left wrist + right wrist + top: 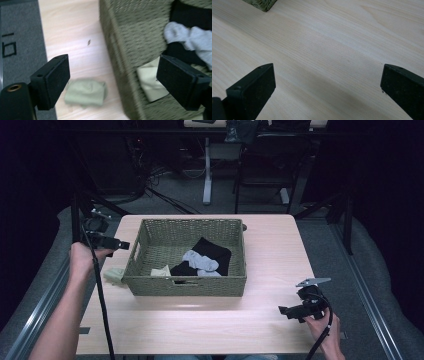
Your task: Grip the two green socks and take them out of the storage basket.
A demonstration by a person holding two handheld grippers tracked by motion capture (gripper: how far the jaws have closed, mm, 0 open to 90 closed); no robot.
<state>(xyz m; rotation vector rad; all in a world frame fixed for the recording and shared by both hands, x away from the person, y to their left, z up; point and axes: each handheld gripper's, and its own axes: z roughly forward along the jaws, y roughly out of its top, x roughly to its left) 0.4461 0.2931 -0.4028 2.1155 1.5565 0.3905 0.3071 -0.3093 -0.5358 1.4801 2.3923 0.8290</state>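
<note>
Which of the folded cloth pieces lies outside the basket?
The pale green cloth lies on the table, just left of the basket. The cream, grey and black pieces all lie inside the basket.

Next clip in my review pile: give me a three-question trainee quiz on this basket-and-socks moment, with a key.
1. True or false: the pale green sock lies on the table outside the basket.
2. Which gripper is nearer the basket?
A. left gripper
B. right gripper
3. Fill in: the grey sock in the basket rests on a ___ garment.

Key
1. True; it sits by the basket's left wall, below the open left jaws.
2. A; the right one hovers open over bare table near the front right corner.
3. Black.
</note>
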